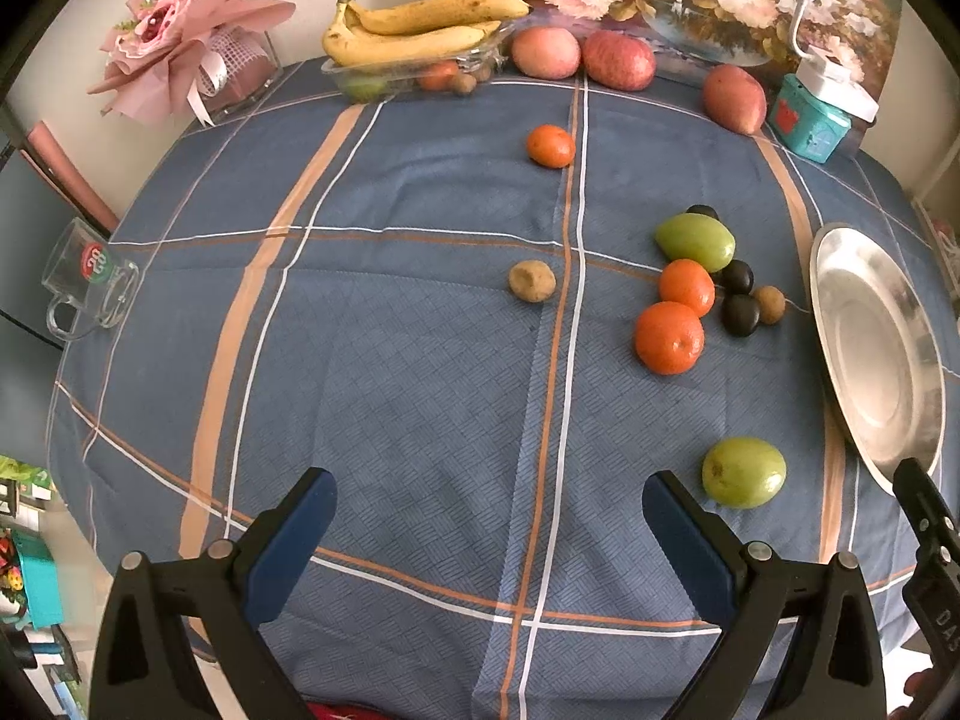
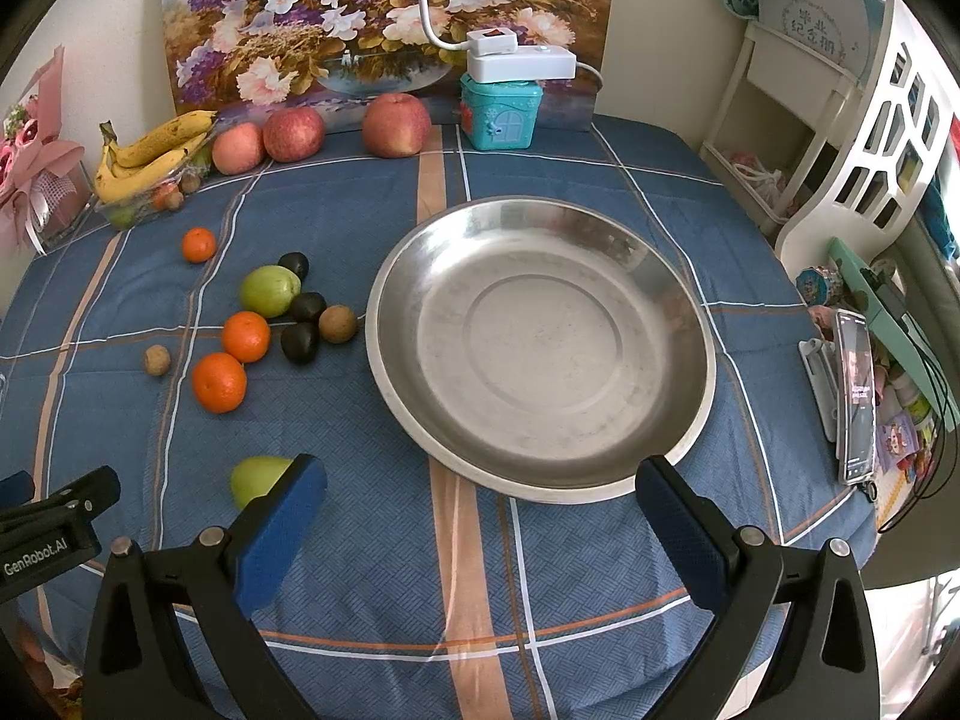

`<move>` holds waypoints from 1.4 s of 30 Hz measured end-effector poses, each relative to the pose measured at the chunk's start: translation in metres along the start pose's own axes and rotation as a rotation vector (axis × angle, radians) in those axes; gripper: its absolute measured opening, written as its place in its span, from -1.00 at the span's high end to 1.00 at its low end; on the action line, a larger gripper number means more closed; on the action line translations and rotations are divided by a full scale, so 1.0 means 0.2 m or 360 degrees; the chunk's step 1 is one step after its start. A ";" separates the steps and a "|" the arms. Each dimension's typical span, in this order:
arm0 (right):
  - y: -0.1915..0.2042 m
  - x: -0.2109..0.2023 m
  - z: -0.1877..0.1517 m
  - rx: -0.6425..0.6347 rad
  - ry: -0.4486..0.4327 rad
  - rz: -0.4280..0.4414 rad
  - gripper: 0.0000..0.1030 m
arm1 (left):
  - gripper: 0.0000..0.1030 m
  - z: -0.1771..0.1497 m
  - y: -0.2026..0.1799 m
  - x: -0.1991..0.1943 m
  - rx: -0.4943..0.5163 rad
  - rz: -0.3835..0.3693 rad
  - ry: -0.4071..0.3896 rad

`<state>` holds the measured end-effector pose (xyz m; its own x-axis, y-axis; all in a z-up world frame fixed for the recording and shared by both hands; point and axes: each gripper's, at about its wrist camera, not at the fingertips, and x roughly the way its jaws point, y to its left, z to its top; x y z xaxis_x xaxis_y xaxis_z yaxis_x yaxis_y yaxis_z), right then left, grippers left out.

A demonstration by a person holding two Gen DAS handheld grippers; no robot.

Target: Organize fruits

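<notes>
An empty steel plate point(image 2: 540, 456) sits on the blue checked cloth, seen at the right edge of the left wrist view point(image 1: 840, 276). Left of it lie oranges point(image 2: 219, 382), a green fruit point(image 2: 270, 290), dark plums point(image 2: 300, 342) and small brown fruits point(image 2: 338, 324). Another green fruit point(image 1: 744, 471) lies nearer, partly hidden behind my right gripper's left finger in the right wrist view point(image 2: 258, 477). My left gripper point(image 1: 489, 510) is open and empty above bare cloth. My right gripper point(image 2: 480, 498) is open and empty at the plate's near rim.
At the back stand a clear tray of bananas point(image 1: 414, 30), three apples point(image 2: 396, 125), a teal box point(image 2: 501, 111) and a painting. A lone orange point(image 1: 551, 146), a glass mug point(image 1: 90, 288) at the left edge, a phone point(image 2: 855, 396) at the right edge.
</notes>
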<state>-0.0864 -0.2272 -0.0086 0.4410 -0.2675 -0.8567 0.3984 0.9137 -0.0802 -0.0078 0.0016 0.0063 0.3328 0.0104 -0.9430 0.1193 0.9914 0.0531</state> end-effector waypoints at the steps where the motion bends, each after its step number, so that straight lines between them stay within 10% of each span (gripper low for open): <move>1: 0.00 0.00 0.00 0.0000 -0.0001 -0.0001 -0.99 | -1.00 0.00 0.00 0.00 0.0001 0.0000 -0.0001; 42: 0.00 0.01 -0.01 0.0003 0.0013 0.0008 -0.99 | -1.00 -0.01 0.01 0.02 -0.0002 0.0004 0.0014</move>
<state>-0.0867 -0.2273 -0.0104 0.4366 -0.2605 -0.8611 0.3975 0.9145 -0.0751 -0.0083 0.0033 0.0026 0.3248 0.0141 -0.9457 0.1175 0.9915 0.0551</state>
